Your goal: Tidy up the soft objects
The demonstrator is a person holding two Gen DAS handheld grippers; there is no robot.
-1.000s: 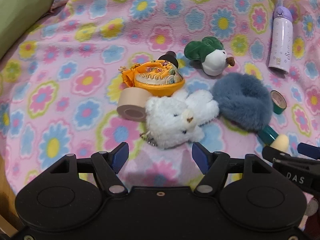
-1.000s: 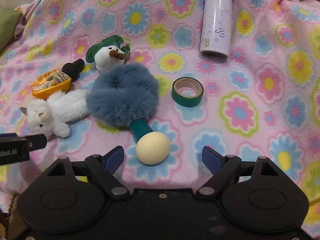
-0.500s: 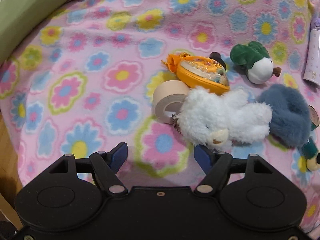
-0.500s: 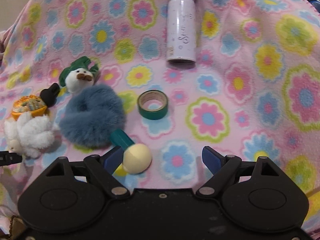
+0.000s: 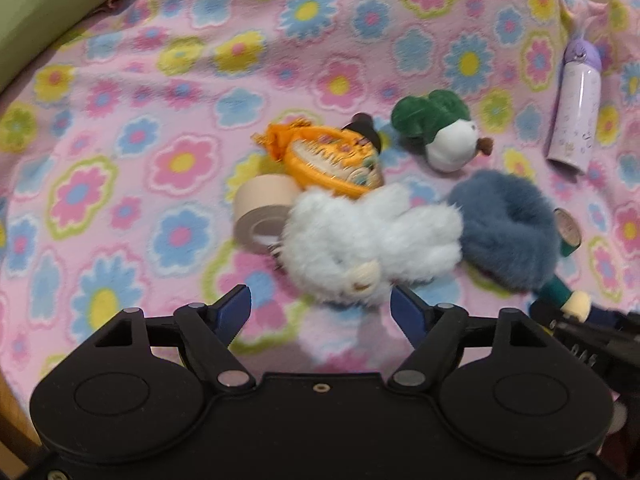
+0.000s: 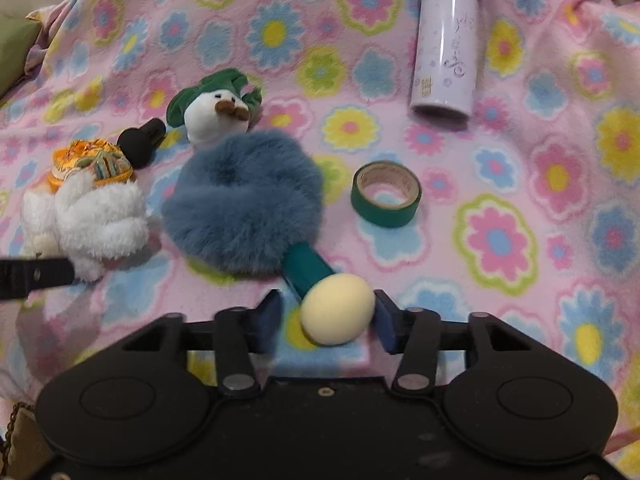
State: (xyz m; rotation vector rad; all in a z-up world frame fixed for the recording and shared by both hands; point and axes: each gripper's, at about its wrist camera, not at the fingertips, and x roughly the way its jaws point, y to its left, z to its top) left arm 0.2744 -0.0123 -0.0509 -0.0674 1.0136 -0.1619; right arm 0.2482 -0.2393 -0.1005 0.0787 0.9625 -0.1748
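Observation:
A white fluffy plush (image 5: 360, 240) lies on the flowered blanket (image 5: 160, 80), its lower edge just reaching between the tips of my left gripper (image 5: 320, 306). That gripper's jaws are opening and do not press the plush. Behind the plush sit an orange pouch (image 5: 332, 160), a green-and-white plush (image 5: 444, 136) and a blue furry puff (image 5: 508, 224). In the right wrist view the blue furry puff (image 6: 248, 200) has a teal handle (image 6: 306, 266) ending in a cream ball (image 6: 338, 308). My right gripper (image 6: 328, 316) is shut on that ball.
A beige tape roll (image 5: 260, 212) leans against the white plush. A green tape roll (image 6: 386, 194) and a purple bottle (image 6: 446, 40) lie to the right of the puff. A black object (image 6: 142, 140) sits by the pouch. A green cushion (image 5: 48, 12) borders the far left.
The right jaws have closed in around the cream ball, which stood loose between wide jaws before. The left jaws have widened a little, with the white plush still just ahead of them.

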